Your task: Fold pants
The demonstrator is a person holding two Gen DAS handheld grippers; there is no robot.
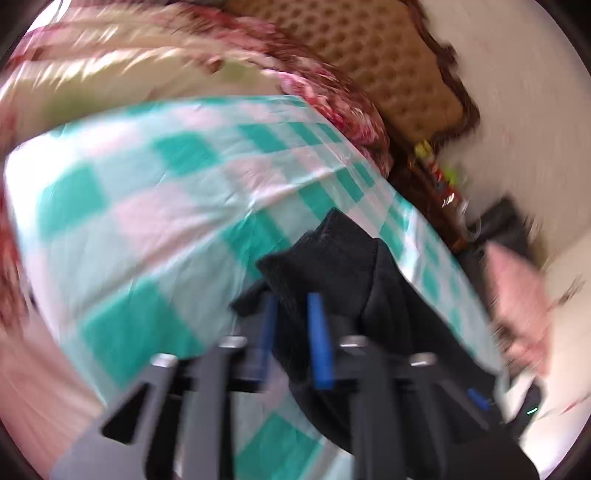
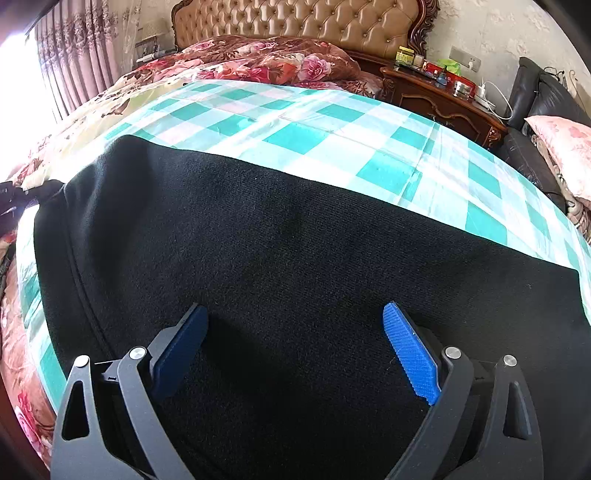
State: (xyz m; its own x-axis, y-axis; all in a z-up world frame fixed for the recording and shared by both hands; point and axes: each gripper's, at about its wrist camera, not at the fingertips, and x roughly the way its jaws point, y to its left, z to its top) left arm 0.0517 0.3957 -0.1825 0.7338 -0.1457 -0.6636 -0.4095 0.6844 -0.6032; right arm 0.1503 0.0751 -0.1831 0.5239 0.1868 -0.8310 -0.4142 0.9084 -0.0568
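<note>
Left wrist view: picture is smearing badly, so fine detail is unreadable. The left gripper [image 1: 291,314] is pinching a bunched fold of the black pants [image 1: 332,266], blue fingers [image 1: 319,339] standing close together with cloth between them. The gathered fabric is rising in a peak above the fingertips and trailing down to the lower right over the green-and-white checked sheet [image 1: 147,206]. A floral blanket [image 1: 332,92] is lying beyond the sheet, with the padded headboard [image 1: 388,66] behind it. A pink pillow [image 1: 517,288] is showing at the right edge, blurred.

Right wrist view: sharp. The right gripper [image 2: 295,347] is sitting wide open, holding nothing, fingers [image 2: 410,354] spread well apart just above the pants [image 2: 277,240]. The pants are lying flat across the near half of the checked sheet [image 2: 332,125], filling most of the frame, with a seam running down the left side. The floral blanket [image 2: 258,62] is piling up at the head of the bed against the tufted headboard [image 2: 314,22]. A dark wooden nightstand [image 2: 443,99] is standing right of the bed, carrying small bottles and tins. Curtains [image 2: 74,62] are hanging at the left, and the pink pillow [image 2: 565,147] is resting on a dark seat at the right.
</note>
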